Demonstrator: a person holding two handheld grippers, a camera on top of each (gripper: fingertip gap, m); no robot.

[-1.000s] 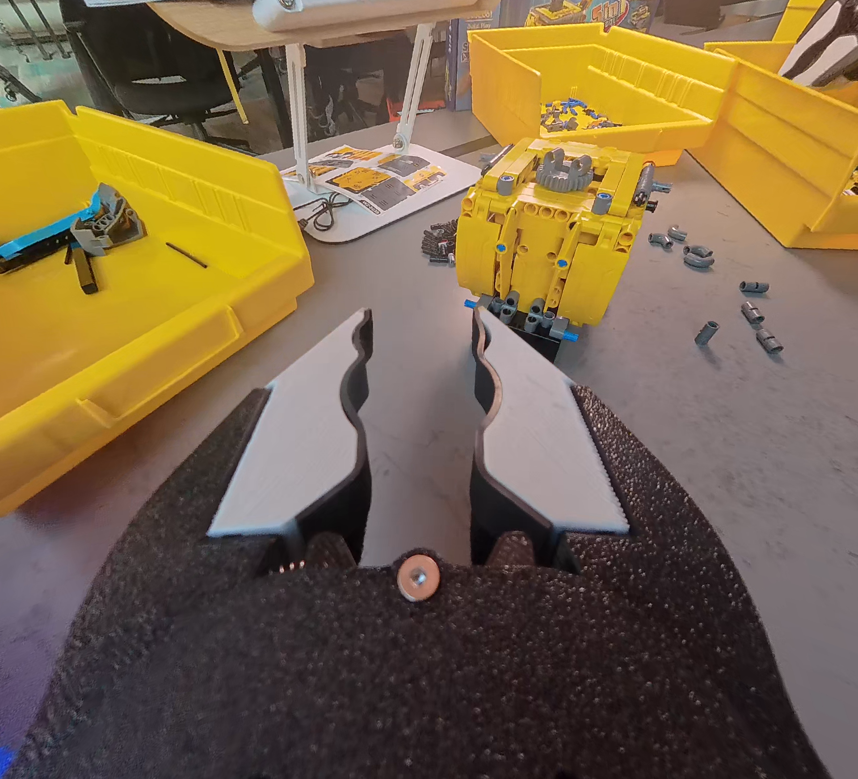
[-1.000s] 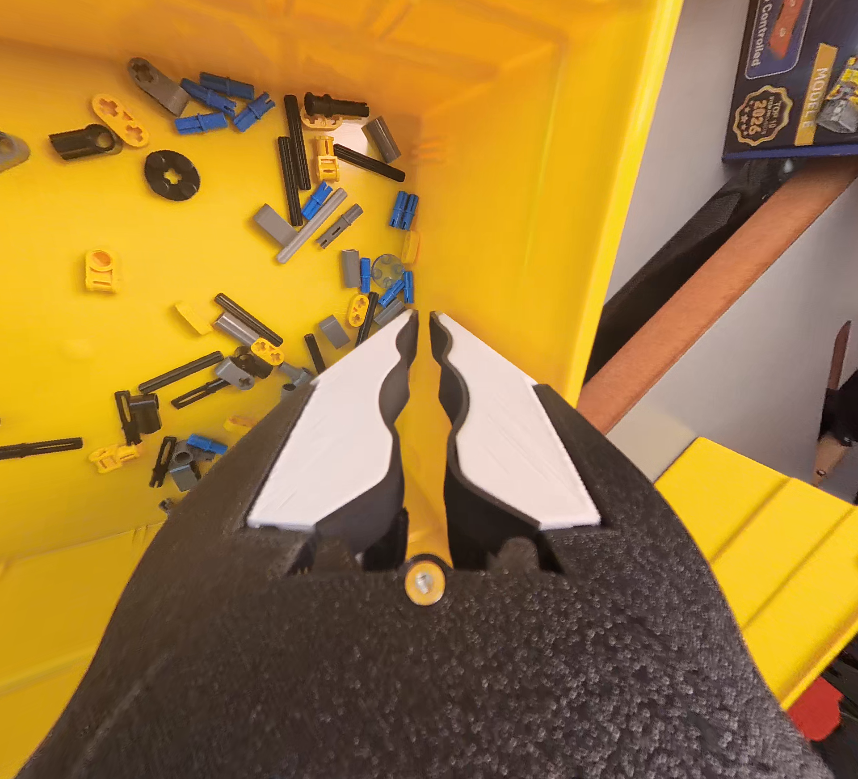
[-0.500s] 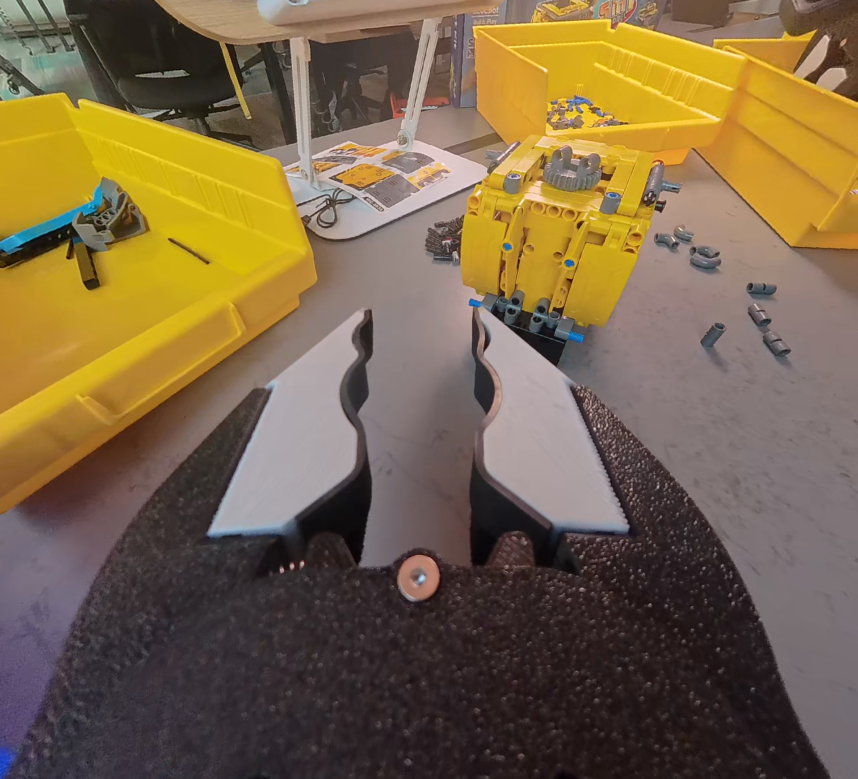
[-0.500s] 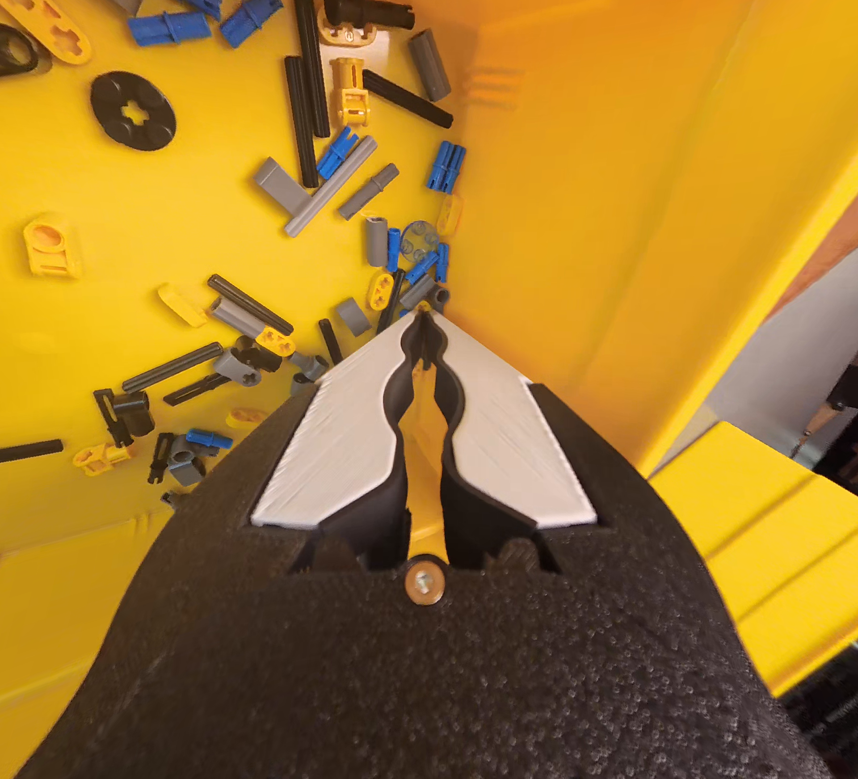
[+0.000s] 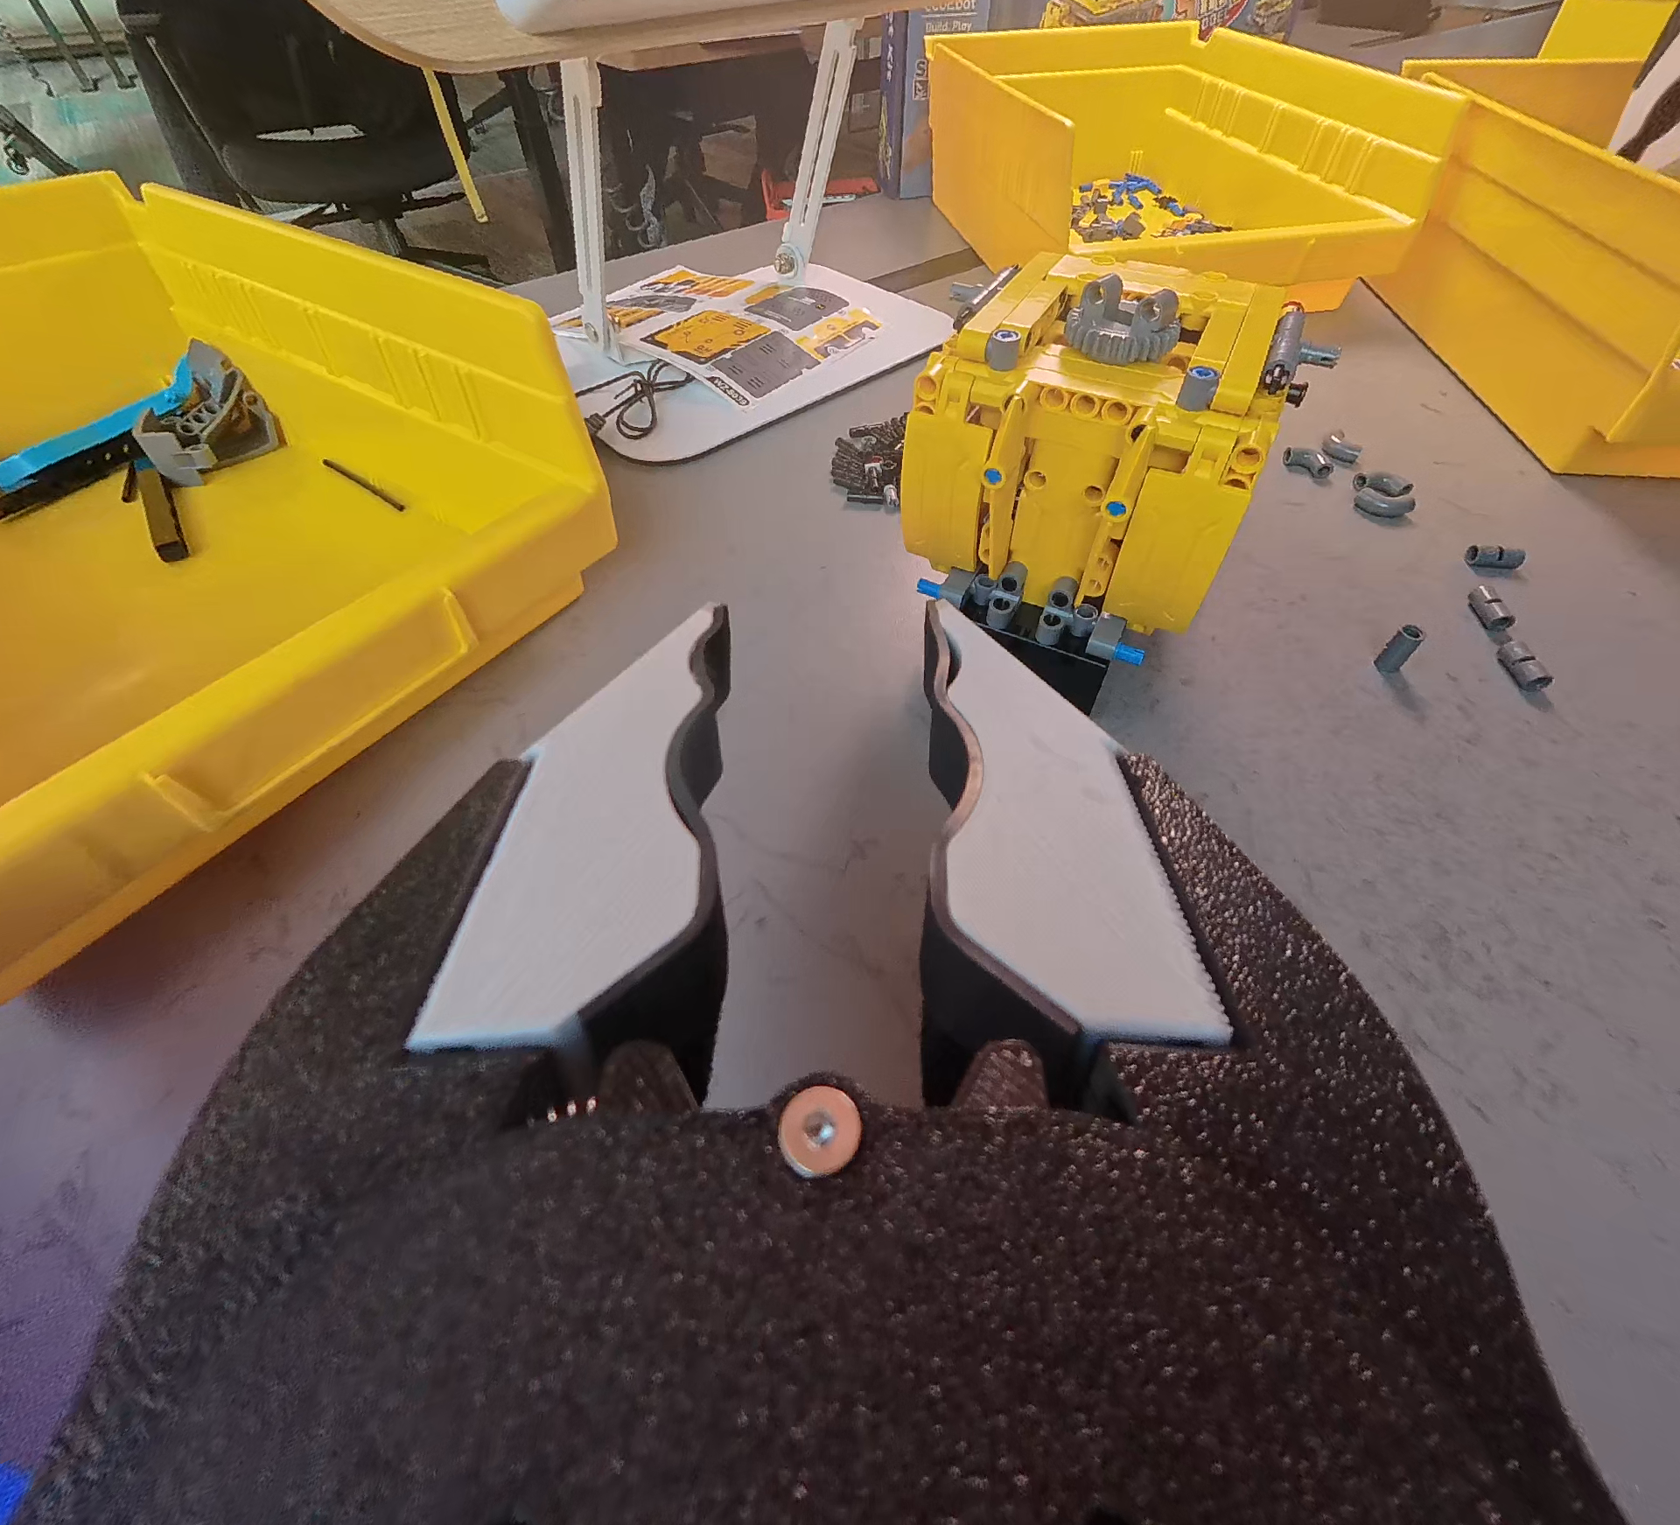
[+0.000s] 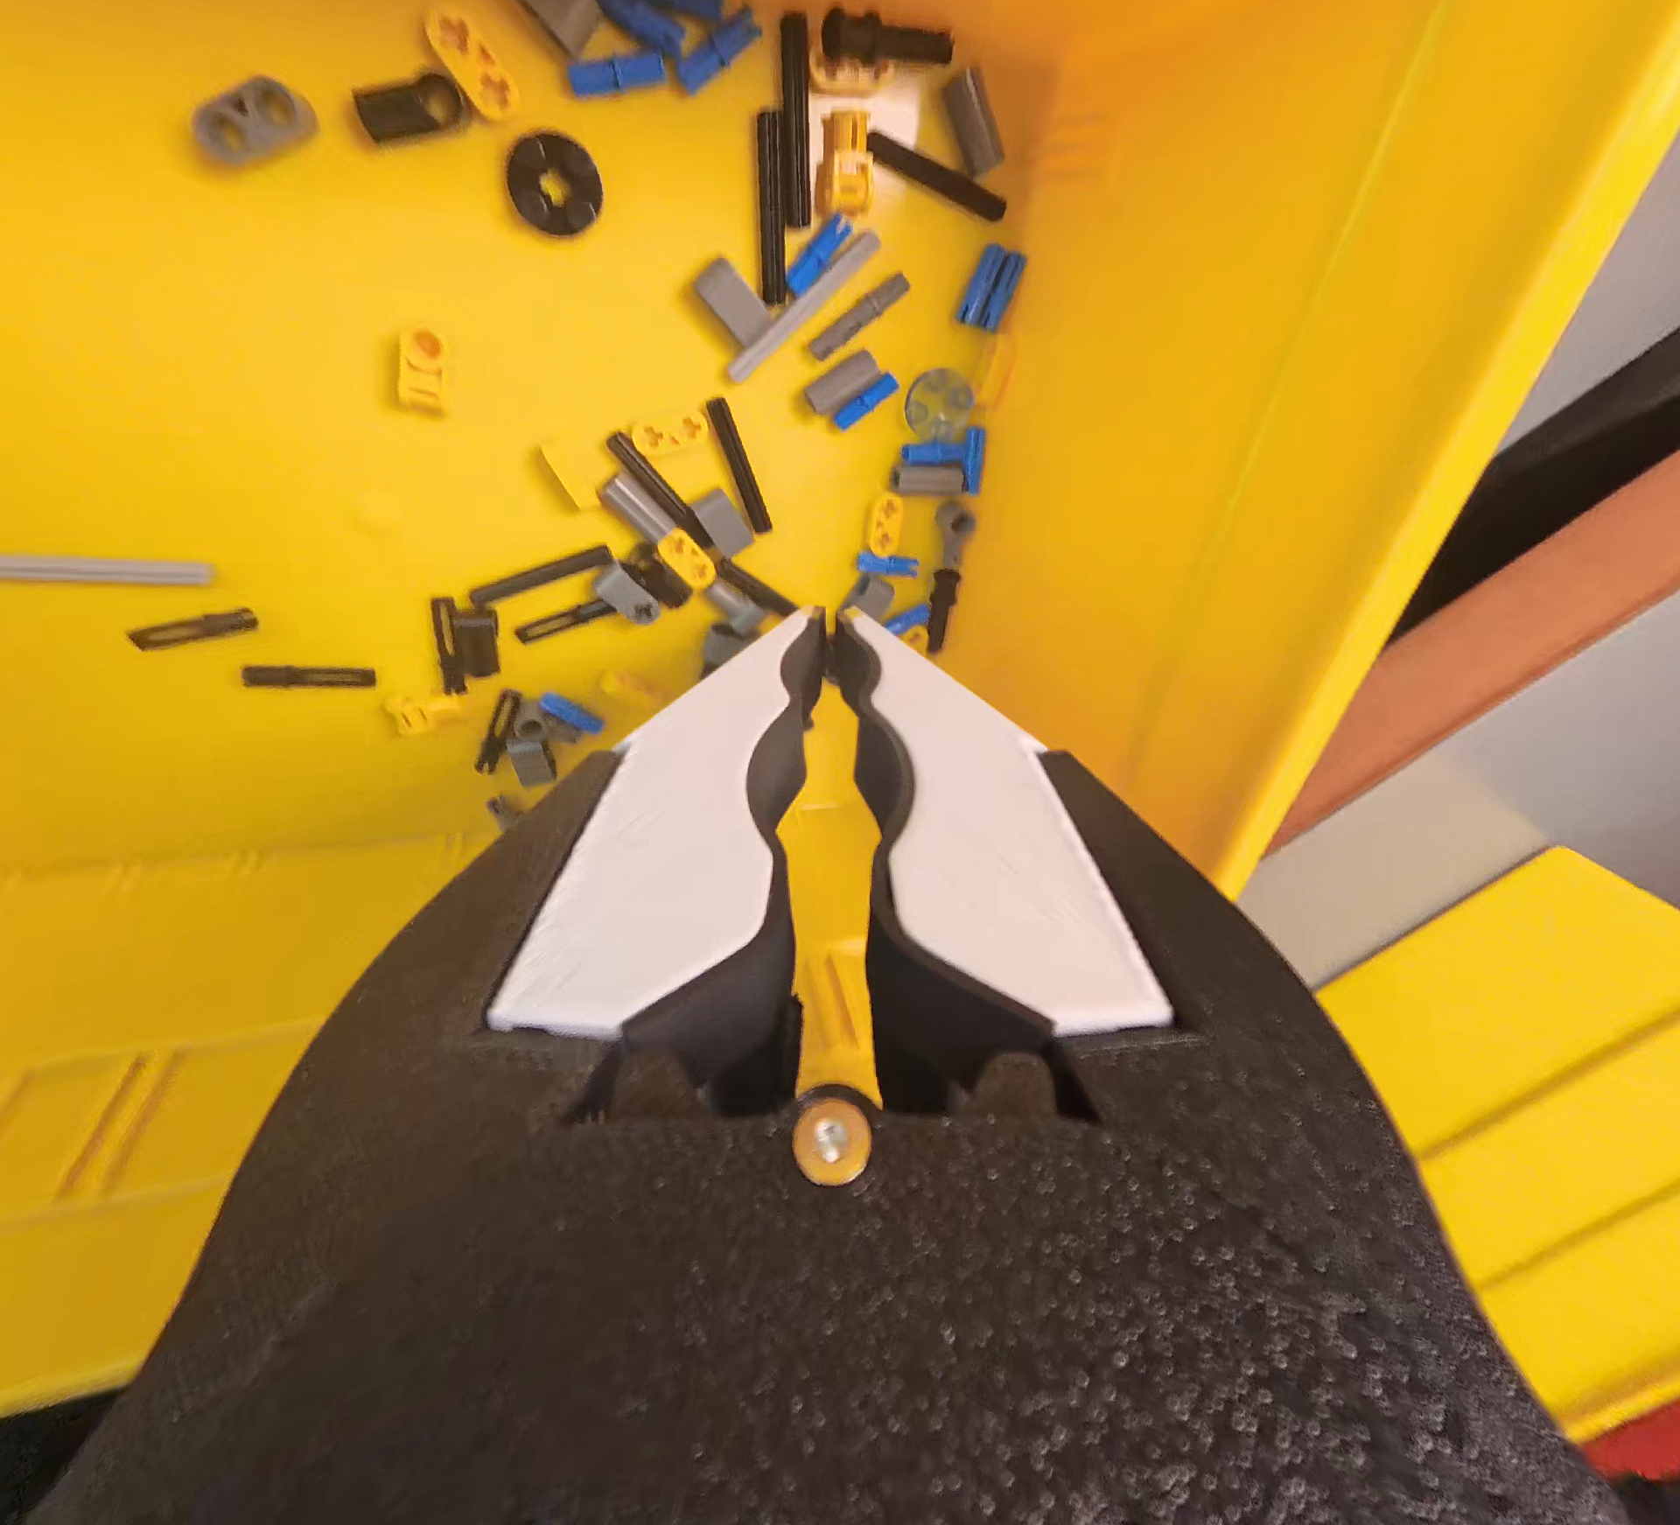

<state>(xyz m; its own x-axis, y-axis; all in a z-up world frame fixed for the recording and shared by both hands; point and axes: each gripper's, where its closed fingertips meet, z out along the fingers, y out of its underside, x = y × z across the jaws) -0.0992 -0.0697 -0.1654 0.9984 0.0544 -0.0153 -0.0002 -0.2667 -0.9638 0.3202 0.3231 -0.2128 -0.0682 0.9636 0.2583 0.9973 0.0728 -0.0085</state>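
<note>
Currently my left gripper (image 5: 825, 634) jaws apart over worktop (image 5: 1273, 845), yellow brick model (image 5: 1082, 463) just ahead; right gripper (image 6: 829, 616) jaws together above parts-strewn yellow bin (image 6: 1182, 300), grip unclear.

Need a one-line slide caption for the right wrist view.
Right claw, tips nearly closed, poised over loose small building parts scattered inside a yellow bin.

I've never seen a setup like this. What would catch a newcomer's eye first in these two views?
Probably the yellow brick-built model standing on the grey table, just ahead and right of the open left gripper, with a yellow bin to its left. In the other view, the right gripper, tips nearly closed, points into a yellow bin scattered with small black, blue, grey and yellow parts.
</note>
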